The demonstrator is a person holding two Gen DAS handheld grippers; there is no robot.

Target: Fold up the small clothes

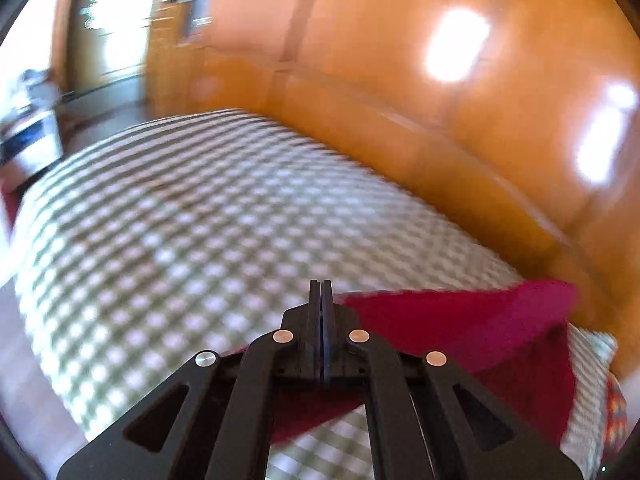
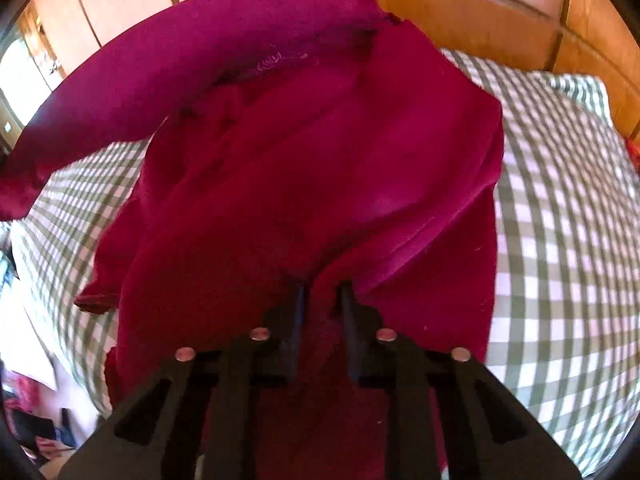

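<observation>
Between right gripper (image 2: 323,294) pads, a bunch of red garment (image 2: 304,168), pinched; long axis from 6 up toward 12, one limp sleeve swept out to 9 over checked bed (image 2: 560,220). At 12 beyond, wooden panels (image 2: 460,4). Left gripper (image 1: 321,294) clenched, apparently empty, garment edge trailing to 3. Folding barely begun: cloth lifted, rumpled, no crease set; spreading flat and every fold left

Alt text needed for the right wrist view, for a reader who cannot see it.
The right gripper, seen from behind, pinches a fold of a crimson garment between its nearly closed fingers. The garment lies rumpled across a green-and-white checked bedcover, one long part lifted toward the upper left. Glossy orange wooden panels stand behind the bed.
</observation>
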